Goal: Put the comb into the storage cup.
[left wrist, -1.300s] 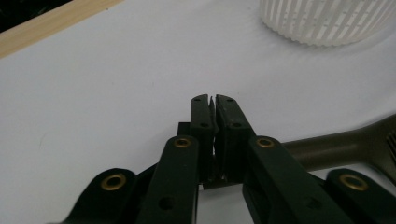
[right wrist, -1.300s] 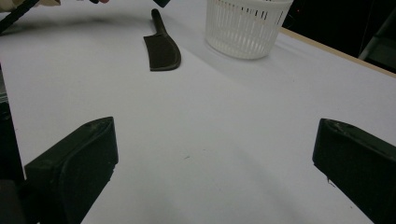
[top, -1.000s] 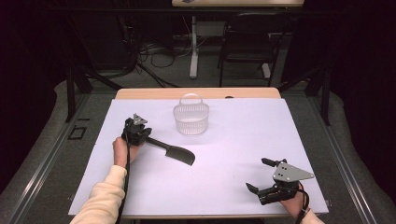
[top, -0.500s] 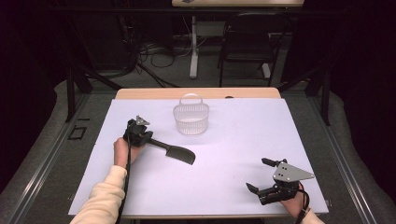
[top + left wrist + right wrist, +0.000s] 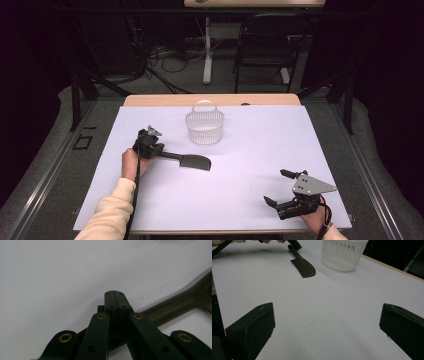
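Observation:
A dark olive spatula (image 5: pixel 194 162) lies flat on the white table, its blade toward the middle. My left gripper (image 5: pixel 161 150) sits at the handle end. In the left gripper view its jaws (image 5: pixel 113 293) are pressed together pad to pad, and the spatula handle (image 5: pixel 175 305) runs underneath them; whether they touch it I cannot tell. My right gripper (image 5: pixel 274 186) rests near the front right corner, open with bare table between its fingers (image 5: pixel 327 322). From there the spatula (image 5: pixel 303 266) lies far ahead, with the left gripper (image 5: pixel 293 243) at its handle.
A white slotted basket (image 5: pixel 205 128) with a raised bail handle stands upright at the back centre, just beyond the spatula blade; it looks empty (image 5: pixel 343 253). The white sheet (image 5: pixel 250 210) covers the table up to a wooden back strip (image 5: pixel 210 100). A chair and cables lie beyond.

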A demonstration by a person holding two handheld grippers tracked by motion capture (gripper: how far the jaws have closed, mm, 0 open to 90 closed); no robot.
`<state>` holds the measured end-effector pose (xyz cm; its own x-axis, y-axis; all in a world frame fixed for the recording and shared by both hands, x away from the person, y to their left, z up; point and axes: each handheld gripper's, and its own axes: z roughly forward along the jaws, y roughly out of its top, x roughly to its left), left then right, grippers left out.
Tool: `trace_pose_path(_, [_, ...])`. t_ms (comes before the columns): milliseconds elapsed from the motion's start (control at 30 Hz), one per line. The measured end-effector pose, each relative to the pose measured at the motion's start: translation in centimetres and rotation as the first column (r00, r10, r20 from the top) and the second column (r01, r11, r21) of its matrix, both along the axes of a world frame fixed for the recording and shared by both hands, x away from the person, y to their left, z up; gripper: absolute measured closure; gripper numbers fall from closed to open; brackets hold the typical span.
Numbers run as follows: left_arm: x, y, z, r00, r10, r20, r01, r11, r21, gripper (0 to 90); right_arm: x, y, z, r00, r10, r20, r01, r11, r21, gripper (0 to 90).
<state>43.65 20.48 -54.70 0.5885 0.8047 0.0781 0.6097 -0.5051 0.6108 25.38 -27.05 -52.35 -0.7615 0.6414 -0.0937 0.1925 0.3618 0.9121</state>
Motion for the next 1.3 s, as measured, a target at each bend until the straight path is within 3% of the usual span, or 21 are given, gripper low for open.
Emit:
trace_pose_path(267, [-0.6, 0.1, 0.1, 0.9998, -0.019, -0.011, 0.019, 0.9996, 0.021, 89.8, 0.0, 0.1, 0.0, 1.0, 0.001, 0.001, -0.001, 1.0, 0.003, 0.0])
trace_pose_path(1300, [-1.6, 0.3, 0.1, 0.998, -0.052, -0.036, 0.053, 0.9982, 0.026, 88.5, -0.1, 0.0, 0.1, 1.0, 0.004, 0.0, -0.004, 1.0, -0.001, 0.0])
